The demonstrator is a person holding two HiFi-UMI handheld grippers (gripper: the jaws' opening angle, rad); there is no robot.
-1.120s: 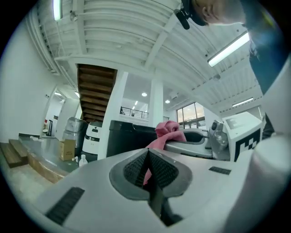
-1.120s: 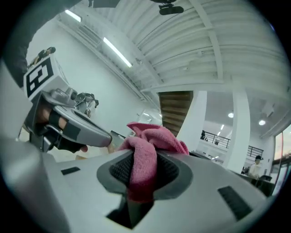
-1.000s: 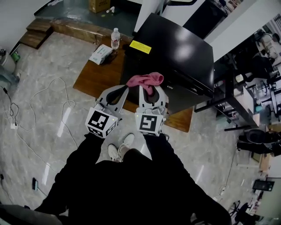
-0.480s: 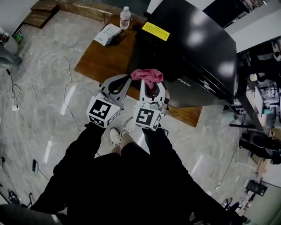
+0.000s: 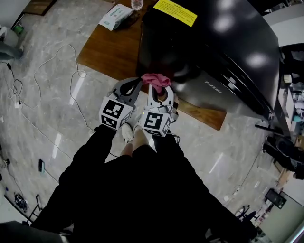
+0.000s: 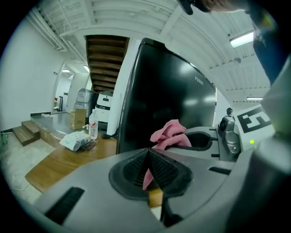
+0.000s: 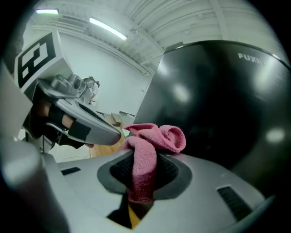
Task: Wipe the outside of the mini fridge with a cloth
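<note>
The black mini fridge (image 5: pixel 213 42) stands on a low wooden platform (image 5: pixel 111 52); its glossy side fills the left gripper view as fridge (image 6: pixel 163 104) and the right gripper view as fridge (image 7: pixel 227 118). A pink cloth (image 5: pixel 156 80) is bunched at the fridge's lower front corner. My right gripper (image 5: pixel 158 93) is shut on the cloth (image 7: pixel 145 154), which sticks out between its jaws. My left gripper (image 5: pixel 130 89) sits just left of it, shut with nothing between its pads; the cloth (image 6: pixel 170 134) shows beyond it.
A tissue pack (image 5: pixel 115 15) and a water bottle (image 5: pixel 137 4) lie on the platform's far end. Cables (image 5: pixel 57 80) trail over the marble floor at the left. My feet (image 5: pixel 129 133) stand close to the platform edge. Furniture legs (image 5: pixel 273 133) crowd the right.
Both grippers and the cloth have come lower down the fridge's front corner. The head view has tilted further down, so the fridge sits higher and larger in it.
</note>
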